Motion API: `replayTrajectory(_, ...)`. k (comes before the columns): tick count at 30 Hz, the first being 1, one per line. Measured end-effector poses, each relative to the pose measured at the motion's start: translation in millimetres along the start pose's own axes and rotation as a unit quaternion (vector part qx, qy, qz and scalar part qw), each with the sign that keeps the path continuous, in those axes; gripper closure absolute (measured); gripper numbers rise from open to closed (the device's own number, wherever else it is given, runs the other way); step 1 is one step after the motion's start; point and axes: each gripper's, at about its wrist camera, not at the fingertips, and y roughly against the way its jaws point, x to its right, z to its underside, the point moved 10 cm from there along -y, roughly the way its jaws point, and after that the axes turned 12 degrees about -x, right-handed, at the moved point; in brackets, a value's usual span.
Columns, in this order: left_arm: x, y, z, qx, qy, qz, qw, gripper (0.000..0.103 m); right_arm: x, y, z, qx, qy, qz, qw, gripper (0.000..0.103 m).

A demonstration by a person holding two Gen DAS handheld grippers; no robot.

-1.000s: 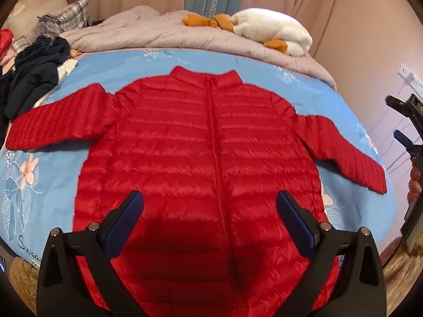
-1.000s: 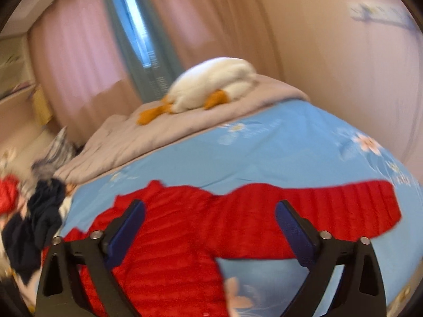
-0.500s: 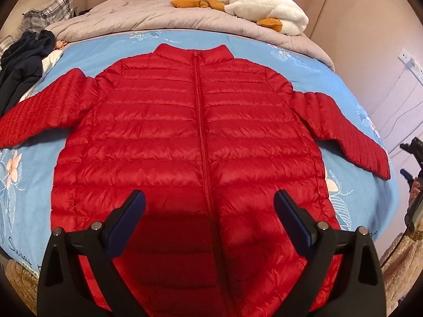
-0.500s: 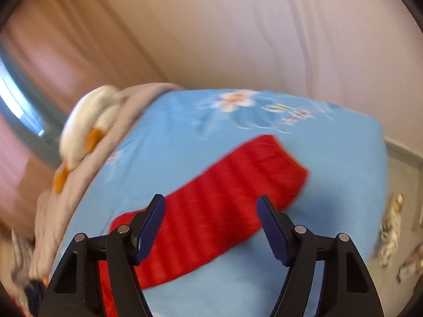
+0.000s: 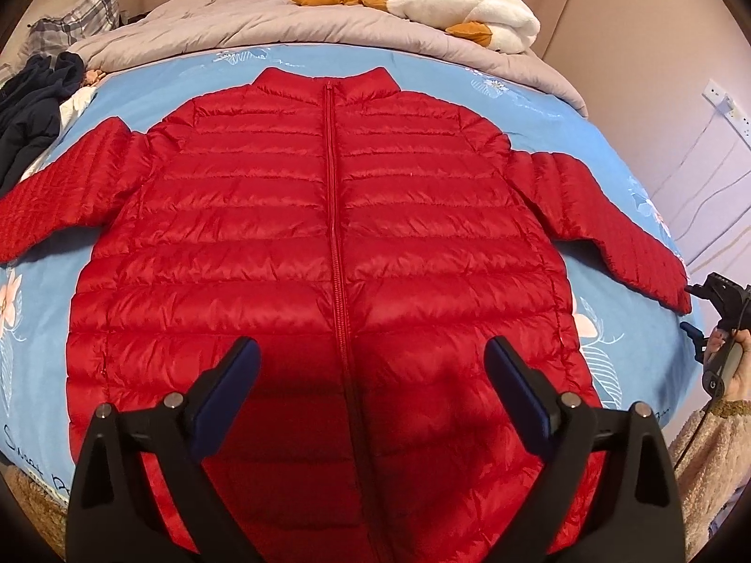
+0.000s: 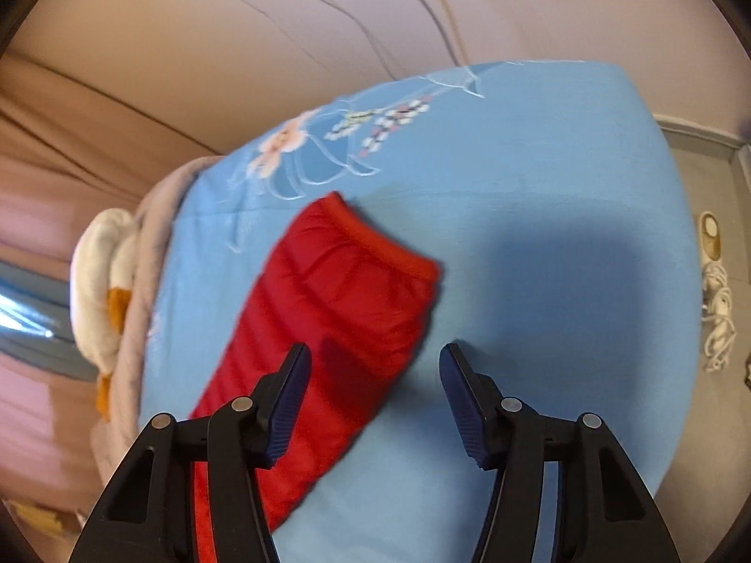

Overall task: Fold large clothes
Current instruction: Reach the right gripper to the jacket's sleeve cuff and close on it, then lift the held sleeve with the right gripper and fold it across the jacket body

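Jacket (image 5: 338,244), red, quilted, zipped, lies flat with sleeves spread

Warm dim light; right view blurred, fisheye-warped.

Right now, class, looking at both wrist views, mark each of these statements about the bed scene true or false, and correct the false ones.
1. The red jacket lies spread flat, zipped up. True.
2. The left gripper is clamped on the hem. False: its jaws stand wide open above the jacket.
3. A white plush toy lies beyond the collar. True.
4. The right gripper already grips the sleeve. False: its jaws are closing, pads not yet on it.
5. The bedsheet is green. False: blue, floral.
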Motion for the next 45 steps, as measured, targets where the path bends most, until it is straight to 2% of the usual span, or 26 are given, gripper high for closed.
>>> replayTrajectory(6,2.1,-5.2,-1.6,-0.005,0.002,-0.002,1.0000,0.009,-0.8,-6.0,-6.5,0.010,0.007,0.001,1.000,0.044)
replayTrajectory(8,2.2,-5.3,-1.9,-0.004,0.005,-0.002,1.0000,0.009,-1.7,-8.5,-8.6,0.012,0.010,0.000,1.000,0.048)
replayTrajectory(9,2.4,-4.9,-2.4,-0.002,0.008,0.000,1.0000,0.009,-2.0,-9.9,-9.8,0.014,0.014,0.005,1.000,0.056)
replayTrajectory(14,2.5,-1.6,-6.1,0.005,0.018,0.009,0.9998,0.009,-4.5,-9.9,-11.1,0.024,0.032,0.024,0.999,0.069)
replayTrajectory(15,1.8,-0.8,-6.5,0.007,0.020,0.008,0.9998,0.009,-5.8,-10.4,-11.8,0.027,0.038,0.026,0.999,0.080)
replayTrajectory(19,-3.4,6.0,-10.6,0.018,0.028,0.008,0.9994,0.009,-14.4,-6.1,-13.3,0.038,0.057,0.013,0.998,0.095)
replayTrajectory(26,-16.4,25.2,-18.8,0.046,0.043,0.002,0.9980,0.009,-57.3,25.2,-5.9,0.085,0.124,-0.017,0.988,0.097)
replayTrajectory(33,-31.0,40.6,-22.1,0.067,0.057,-0.006,0.9961,0.009,-127.0,50.8,31.1,0.115,0.240,-0.050,0.963,0.097)
replayTrajectory(38,-42.2,54.3,-25.3,0.081,0.072,-0.007,0.9941,0.009,-171.1,57.3,67.2,0.115,0.322,-0.061,0.938,0.097)
replayTrajectory(41,-49.5,64.5,-27.9,0.093,0.081,-0.009,0.9923,0.009,-199.0,57.3,94.1,0.105,0.367,-0.084,0.921,0.097)
replayTrajectory(45,-59.0,75.1,-29.8,0.105,0.095,-0.010,0.9900,0.009,-221.0,57.6,123.8,0.096,0.414,-0.101,0.899,0.097)
